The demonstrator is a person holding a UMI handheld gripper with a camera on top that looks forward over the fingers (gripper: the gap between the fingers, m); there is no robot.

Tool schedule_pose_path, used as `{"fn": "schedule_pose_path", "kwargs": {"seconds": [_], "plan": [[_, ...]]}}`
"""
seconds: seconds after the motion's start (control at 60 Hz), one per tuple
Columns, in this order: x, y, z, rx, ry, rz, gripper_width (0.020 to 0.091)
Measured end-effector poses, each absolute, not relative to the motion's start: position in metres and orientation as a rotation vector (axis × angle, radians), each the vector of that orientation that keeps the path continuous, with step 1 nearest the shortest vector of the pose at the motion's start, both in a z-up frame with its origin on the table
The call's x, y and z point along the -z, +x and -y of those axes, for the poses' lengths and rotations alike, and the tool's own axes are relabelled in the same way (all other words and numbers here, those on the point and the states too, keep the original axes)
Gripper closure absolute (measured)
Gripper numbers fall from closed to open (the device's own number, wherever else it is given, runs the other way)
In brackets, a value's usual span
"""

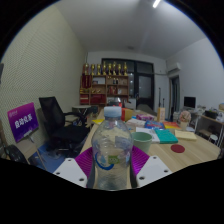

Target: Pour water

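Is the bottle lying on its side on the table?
No, the bottle is upright between the gripper fingers, which press on it, white cap on top.

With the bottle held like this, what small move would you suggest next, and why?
Probably carry the bottle forward and right toward the cup before tilting. The gripper appears shut on the upright bottle, which blocks part of the cup just beyond it on the table, so pouring now would likely miss.

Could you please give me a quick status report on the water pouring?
Gripper shut on water bottle, upright, cap on. Green cup just beyond, on wooden table. Nothing between them.
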State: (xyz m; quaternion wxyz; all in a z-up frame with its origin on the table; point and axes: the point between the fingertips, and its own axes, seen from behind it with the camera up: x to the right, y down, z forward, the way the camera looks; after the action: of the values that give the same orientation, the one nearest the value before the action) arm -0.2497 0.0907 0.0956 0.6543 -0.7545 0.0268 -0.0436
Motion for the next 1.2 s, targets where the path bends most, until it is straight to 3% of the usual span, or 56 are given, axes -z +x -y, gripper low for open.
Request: {"fn": "schedule_pose_path", "kwargs": {"seconds": [0.183,0.283,0.317,0.417,0.433,0.65,0.95,1.083,1.2], "plan": [[-0.102,-0.284,-0.122,-0.185,-1.814,-0.131,0.0690],[-0.154,-0.313,-0.138,-0.620,-1.775,-0.394,0.0690],[-0.175,-0.323,-0.140,-0.752,-1.725,-0.519,0.0688],[-0.184,-0.287,-0.177,-1.104,-1.579,-0.877,0.0690],[-0.197,-0.293,-0.171,-1.153,-1.550,-0.944,0.0690],[-0.203,-0.263,-0.199,-1.671,-1.065,-1.472,0.0692],[-0.226,-0.242,-0.197,-1.746,-0.694,-1.610,0.0688],[-0.229,-0.250,-0.196,-1.662,-0.839,-1.546,0.0691],[-0.272,-0.250,-0.188,-1.439,-1.167,-1.195,0.0691]]}}
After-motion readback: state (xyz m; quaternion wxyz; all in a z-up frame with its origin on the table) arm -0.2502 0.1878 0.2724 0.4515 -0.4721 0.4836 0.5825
